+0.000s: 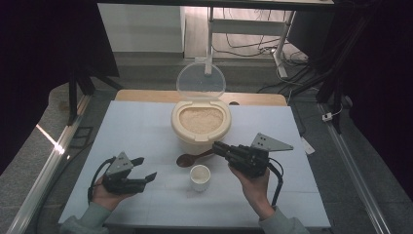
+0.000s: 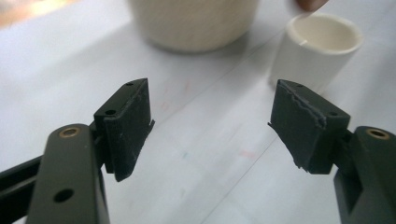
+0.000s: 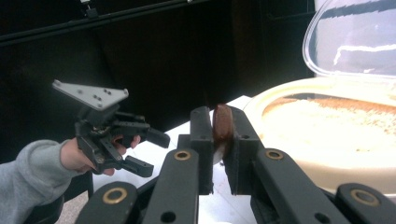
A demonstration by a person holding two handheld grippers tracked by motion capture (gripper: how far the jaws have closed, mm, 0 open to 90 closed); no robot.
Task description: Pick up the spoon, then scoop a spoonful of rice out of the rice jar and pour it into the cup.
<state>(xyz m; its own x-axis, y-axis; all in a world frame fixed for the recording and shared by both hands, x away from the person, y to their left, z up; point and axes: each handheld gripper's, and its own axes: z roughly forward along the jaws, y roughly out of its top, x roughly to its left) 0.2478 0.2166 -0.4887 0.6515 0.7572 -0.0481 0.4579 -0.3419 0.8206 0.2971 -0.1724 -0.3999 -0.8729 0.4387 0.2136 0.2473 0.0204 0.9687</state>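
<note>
Clamping spoon (image 1: 191,158) handle: right gripper (image 1: 217,147), angled toward bin | left gripper (image 1: 145,169) wide, low over table

The left gripper (image 2: 210,119) rises from the bottom of the frame, its two black jaws spread wide apart with nothing between them. Behind the gap lies the white table (image 2: 56,79). A small white cup (image 2: 317,49) stands upright at the upper right, just beyond the right jaw. A cream container (image 2: 194,23) sits at the top centre, blurred.
</note>
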